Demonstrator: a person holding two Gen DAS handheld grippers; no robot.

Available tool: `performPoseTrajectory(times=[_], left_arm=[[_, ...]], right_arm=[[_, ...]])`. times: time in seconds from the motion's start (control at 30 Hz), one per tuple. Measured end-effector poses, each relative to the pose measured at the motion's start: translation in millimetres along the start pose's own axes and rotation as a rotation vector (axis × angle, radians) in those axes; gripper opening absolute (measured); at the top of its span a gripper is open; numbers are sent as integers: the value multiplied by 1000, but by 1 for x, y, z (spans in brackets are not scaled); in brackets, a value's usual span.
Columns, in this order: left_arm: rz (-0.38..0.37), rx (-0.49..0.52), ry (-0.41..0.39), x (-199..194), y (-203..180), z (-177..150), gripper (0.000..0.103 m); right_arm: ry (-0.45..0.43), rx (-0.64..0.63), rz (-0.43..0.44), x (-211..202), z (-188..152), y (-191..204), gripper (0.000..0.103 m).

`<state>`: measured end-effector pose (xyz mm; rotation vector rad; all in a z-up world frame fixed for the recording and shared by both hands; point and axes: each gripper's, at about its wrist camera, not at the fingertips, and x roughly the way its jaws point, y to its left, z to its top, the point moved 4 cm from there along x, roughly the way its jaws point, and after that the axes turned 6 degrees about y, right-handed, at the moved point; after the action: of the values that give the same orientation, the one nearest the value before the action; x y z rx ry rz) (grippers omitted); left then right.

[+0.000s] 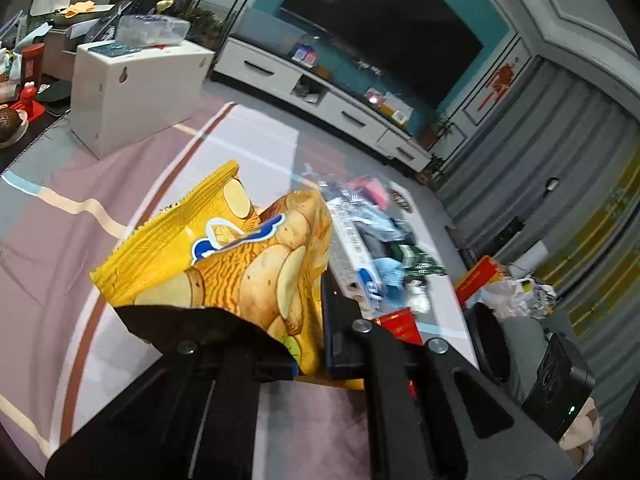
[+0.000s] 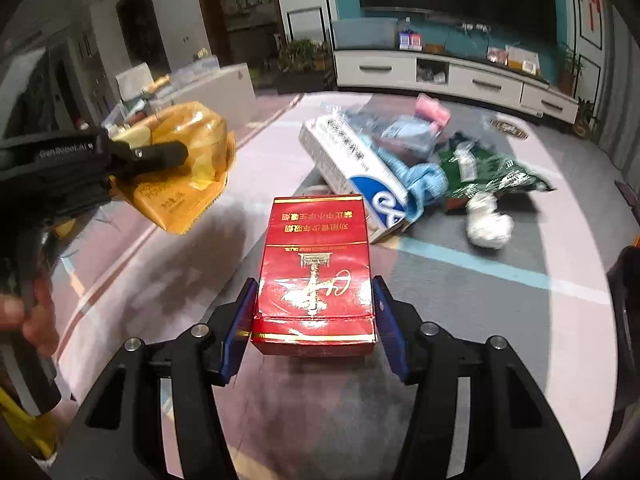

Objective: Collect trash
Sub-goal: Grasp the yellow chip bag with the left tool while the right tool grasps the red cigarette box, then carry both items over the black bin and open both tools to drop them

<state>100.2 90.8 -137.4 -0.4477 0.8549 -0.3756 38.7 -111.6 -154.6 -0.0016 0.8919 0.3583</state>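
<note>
Left gripper (image 1: 310, 356) fingers clenched on the yellow chip bag (image 1: 224, 248), held off the tabletop (image 1: 60, 240) left of the trash pile (image 2: 420, 168). Right gripper (image 2: 314, 334) fingers clamp the red carton (image 2: 316, 272) by its sides (squarely, so it shouldn't slip), just in front of that pile.

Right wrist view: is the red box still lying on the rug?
No: the red box is clamped between the right gripper pads, lifted above its shadow.
</note>
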Motion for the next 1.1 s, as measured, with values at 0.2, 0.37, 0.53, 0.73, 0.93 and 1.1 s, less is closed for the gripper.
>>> performPoseTrajectory(times=[0.2, 0.37, 0.53, 0.73, 0.93, 1.1], left_arm=[[-30, 102, 1, 5, -45, -9, 10], [-89, 196, 84, 44, -102, -21, 10], [-139, 304, 146, 82, -168, -30, 10], [-193, 461, 205, 129, -263, -41, 10], [-215, 519, 279, 186, -329, -60, 10], [-203, 555, 321, 228, -361, -72, 10]], right_arm=[[-103, 89, -61, -43, 6, -48, 56], [-175, 226, -210, -69, 11, -114, 57], [-245, 417, -372, -104, 0, -191, 57], [-249, 543, -460, -128, -24, -251, 57], [-206, 624, -536, -134, -50, -296, 57], [-176, 687, -574, -133, -62, -324, 57]])
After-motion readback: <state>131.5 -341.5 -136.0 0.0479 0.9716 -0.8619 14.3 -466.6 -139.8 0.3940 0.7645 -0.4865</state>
